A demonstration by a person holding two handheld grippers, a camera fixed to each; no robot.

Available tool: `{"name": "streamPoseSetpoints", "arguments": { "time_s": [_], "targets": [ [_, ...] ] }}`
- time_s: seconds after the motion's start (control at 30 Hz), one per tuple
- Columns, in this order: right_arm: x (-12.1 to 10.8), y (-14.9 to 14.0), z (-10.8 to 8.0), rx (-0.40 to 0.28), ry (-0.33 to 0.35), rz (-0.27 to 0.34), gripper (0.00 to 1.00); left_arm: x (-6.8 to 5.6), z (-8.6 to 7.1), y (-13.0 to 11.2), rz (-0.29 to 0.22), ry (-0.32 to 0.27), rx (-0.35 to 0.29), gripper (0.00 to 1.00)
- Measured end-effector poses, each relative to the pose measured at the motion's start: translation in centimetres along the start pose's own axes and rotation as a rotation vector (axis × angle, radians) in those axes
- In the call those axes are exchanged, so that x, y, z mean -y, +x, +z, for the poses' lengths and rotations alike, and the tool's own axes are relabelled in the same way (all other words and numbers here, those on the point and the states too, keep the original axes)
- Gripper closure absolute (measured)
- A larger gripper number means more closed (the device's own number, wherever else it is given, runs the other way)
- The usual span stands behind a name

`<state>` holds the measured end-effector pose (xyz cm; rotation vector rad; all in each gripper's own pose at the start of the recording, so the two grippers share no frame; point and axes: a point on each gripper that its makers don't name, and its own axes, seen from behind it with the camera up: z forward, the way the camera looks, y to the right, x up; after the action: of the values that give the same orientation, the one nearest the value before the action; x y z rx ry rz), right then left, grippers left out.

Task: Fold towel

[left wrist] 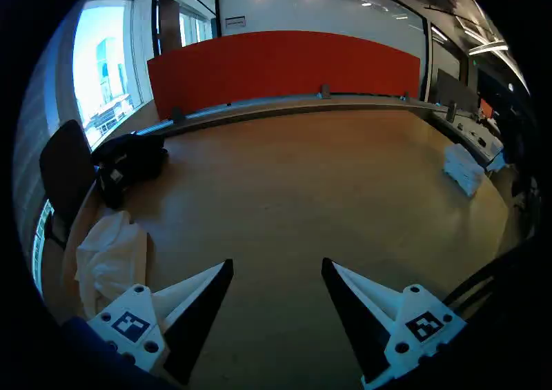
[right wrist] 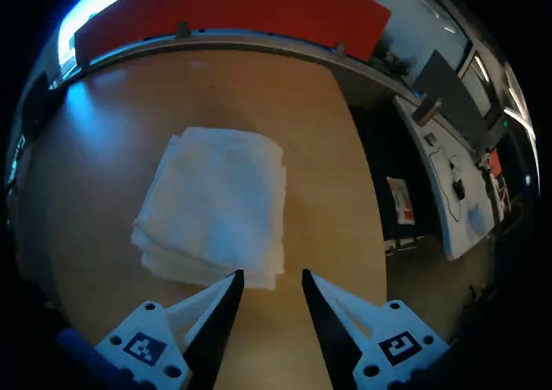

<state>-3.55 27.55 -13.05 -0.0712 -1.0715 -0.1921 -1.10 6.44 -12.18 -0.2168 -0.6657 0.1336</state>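
A broad wooden surface (left wrist: 297, 176) runs back to a red partition (left wrist: 283, 65) in an office, with a window (left wrist: 103, 65) at upper left of the left gripper view. At lower left a white towel (left wrist: 110, 259) lies crumpled near a black bag (left wrist: 131, 159), apparently yet to be folded. The left claw (left wrist: 277, 266) hovers level, spread wide and empty, and a folded pile (left wrist: 464, 169) sits at far right. In the right gripper view a neatly folded stack (right wrist: 214, 210) lies centre frame, that part seemingly done. The right claw (right wrist: 272, 274), tilted down over its near edge, stands narrowly parted, gripping nothing.
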Motion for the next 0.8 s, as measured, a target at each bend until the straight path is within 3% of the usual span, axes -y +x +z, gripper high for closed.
{"name": "streamPoseSetpoints", "arguments": {
  "time_s": [0.2,0.43,0.8],
  "targets": [
    [0.1,0.0,-0.4,-0.010,-0.009,-0.006,0.28,-0.1,0.0,0.1,0.001,-0.002,-0.003,0.05],
    [0.1,0.9,-1.1,-0.065,-0.030,0.013,0.01,-0.2,0.0,0.3,-0.001,-0.004,-0.009,0.05],
    [0.6,3.6,-3.4,-0.240,-0.055,0.104,0.00,-0.4,0.3,0.7,-0.008,-0.008,-0.015,0.05]
  ]
}}
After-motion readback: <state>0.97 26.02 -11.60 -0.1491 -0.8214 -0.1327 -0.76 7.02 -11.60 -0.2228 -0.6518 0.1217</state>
